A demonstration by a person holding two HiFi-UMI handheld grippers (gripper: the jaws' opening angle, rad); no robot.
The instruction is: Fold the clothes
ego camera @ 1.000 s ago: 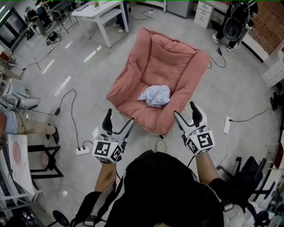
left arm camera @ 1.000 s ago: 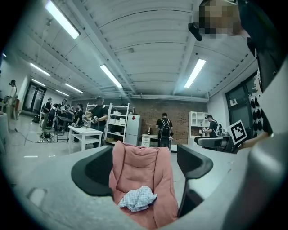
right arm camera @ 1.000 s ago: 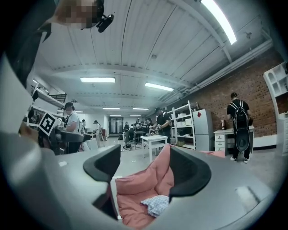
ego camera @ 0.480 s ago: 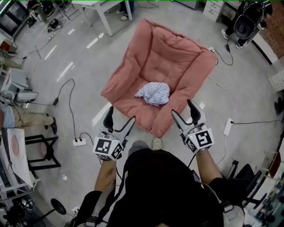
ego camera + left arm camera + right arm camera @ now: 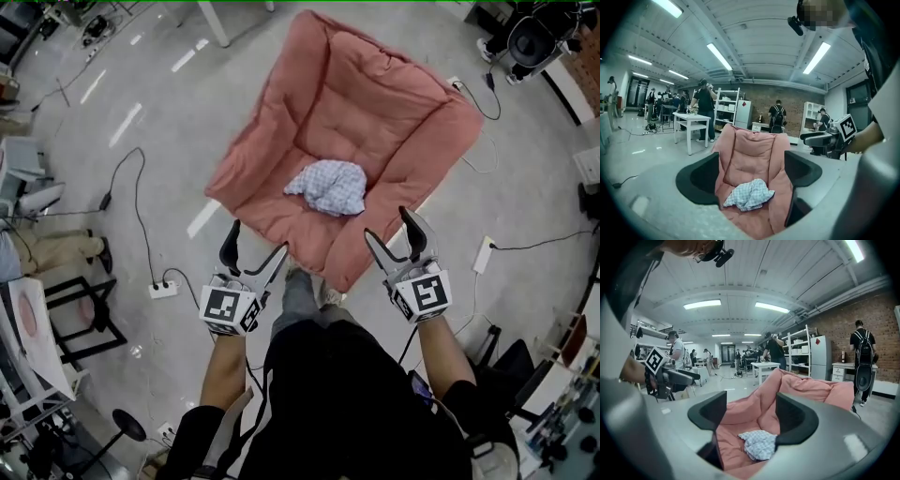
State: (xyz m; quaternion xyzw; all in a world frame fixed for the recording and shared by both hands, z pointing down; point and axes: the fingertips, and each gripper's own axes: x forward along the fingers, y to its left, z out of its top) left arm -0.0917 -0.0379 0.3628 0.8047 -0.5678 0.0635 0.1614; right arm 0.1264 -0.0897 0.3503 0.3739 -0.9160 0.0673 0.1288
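While the left claw (image 5: 255, 242) hangs with its jaws spread and empty, the crumpled checked cloth (image 5: 328, 186) lies ahead of it, slightly to its right, on the seat of the pink chair (image 5: 375, 103). The right claw (image 5: 389, 225) is likewise spread and empty, with the cloth ahead to its left.

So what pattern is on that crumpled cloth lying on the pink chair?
A small blue-and-white check on the cloth, clearest in the head view.

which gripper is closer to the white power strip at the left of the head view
Left. The left gripper hangs just to the right of the power strip in the head view; the right gripper is much farther right, beyond the pink chair's front corner.
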